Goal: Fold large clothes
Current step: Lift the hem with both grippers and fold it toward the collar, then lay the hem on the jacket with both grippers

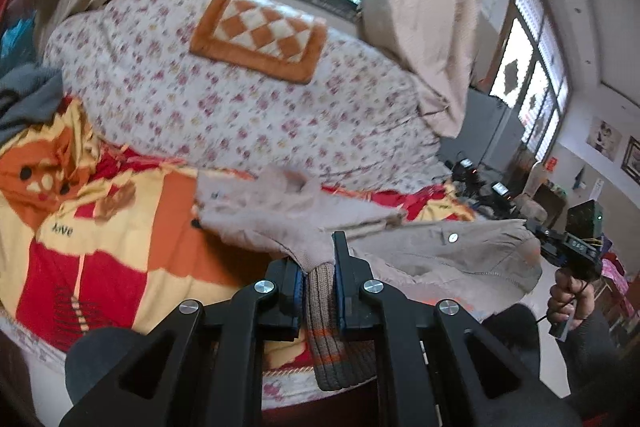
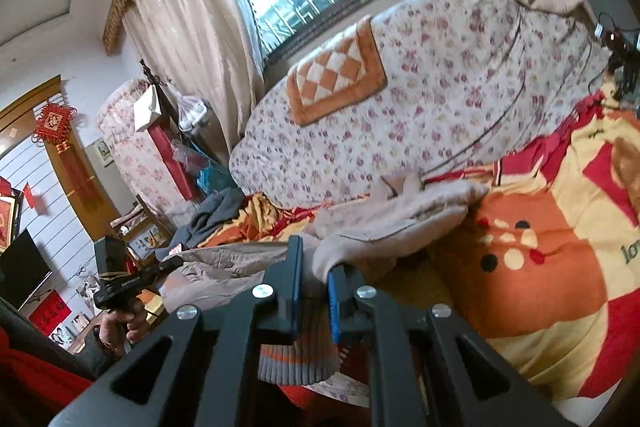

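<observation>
Two grippers, left gripper [image 1: 320, 267] and right gripper [image 2: 314, 273], have jaws closed on the jacket [image 1: 460, 255] at its ribbed cuffs, lower centre. Risk: stretchy knit may slip, dropping the sleeves onto the bed [image 1: 120, 227].

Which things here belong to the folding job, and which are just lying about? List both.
Job:
- beige jacket, knit cuffs clamped
- left gripper
- right gripper
- patterned blanket under it

Lying about:
- floral quilt
- checkered orange pillow
- grey garment
- curtains

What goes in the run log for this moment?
left gripper: shut on jacket cuff | right gripper: shut on other cuff | jacket: on blanket
</observation>
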A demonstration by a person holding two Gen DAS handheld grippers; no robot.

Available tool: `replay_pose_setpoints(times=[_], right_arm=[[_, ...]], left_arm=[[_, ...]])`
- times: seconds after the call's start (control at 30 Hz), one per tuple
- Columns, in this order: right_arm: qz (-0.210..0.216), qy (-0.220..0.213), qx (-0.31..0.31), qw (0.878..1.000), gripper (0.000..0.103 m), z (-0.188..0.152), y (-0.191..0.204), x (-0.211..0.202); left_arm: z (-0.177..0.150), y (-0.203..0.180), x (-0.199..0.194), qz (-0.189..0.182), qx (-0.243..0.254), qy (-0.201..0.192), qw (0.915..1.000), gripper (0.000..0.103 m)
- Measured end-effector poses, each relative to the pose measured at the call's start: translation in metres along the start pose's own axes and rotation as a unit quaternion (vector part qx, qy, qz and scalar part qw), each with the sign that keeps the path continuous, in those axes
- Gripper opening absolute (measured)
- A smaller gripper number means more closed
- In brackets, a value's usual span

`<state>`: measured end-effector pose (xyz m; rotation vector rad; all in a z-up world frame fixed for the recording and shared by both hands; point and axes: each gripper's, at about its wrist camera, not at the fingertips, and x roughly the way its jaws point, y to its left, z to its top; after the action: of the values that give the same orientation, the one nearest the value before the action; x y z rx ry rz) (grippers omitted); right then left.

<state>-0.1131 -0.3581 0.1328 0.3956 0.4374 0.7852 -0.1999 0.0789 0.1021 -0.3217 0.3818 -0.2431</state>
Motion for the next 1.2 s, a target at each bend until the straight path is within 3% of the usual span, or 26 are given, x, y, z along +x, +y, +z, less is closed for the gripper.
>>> replay_pose_setpoints(times=[0.17, 0.3, 0.53, 0.77, 0.97, 1.07, 1.2], right_arm=[[-0.041, -0.003, -0.004, 0.999, 0.010, 0.023, -0.018, 0.022], [-0.082, 0.006, 0.003, 0.997, 0.010, 0.045, -0.040, 0.076], [-0.169, 0.027, 0.018, 0.985, 0.010, 0.079, -0.100, 0.201], [-0.255, 0.042, 0.040, 0.965, 0.010, 0.075, -0.166, 0.302], [-0.286, 0.085, 0.049, 0.953, 0.010, 0.057, -0.214, 0.361], [-0.295, 0.097, 0.039, 0.950, 0.010, 0.050, -0.227, 0.379], [-0.282, 0.120, 0.063, 0.950, 0.013, 0.043, -0.242, 0.389]], left_arm=[[0.024, 0.006, 0.035, 0.037, -0.001, 0.003, 0.9993, 0.000], [0.050, 0.029, 0.106, 0.086, -0.016, 0.046, 0.9951, 0.000], [0.090, 0.080, 0.230, 0.155, -0.013, 0.084, 0.9843, 0.000], [0.084, 0.120, 0.334, 0.206, 0.014, 0.132, 0.9697, 0.002], [0.064, 0.147, 0.394, 0.251, 0.021, 0.161, 0.9543, 0.007], [0.055, 0.154, 0.411, 0.254, 0.046, 0.175, 0.9500, 0.009], [0.044, 0.165, 0.428, 0.251, 0.037, 0.208, 0.9445, 0.011]])
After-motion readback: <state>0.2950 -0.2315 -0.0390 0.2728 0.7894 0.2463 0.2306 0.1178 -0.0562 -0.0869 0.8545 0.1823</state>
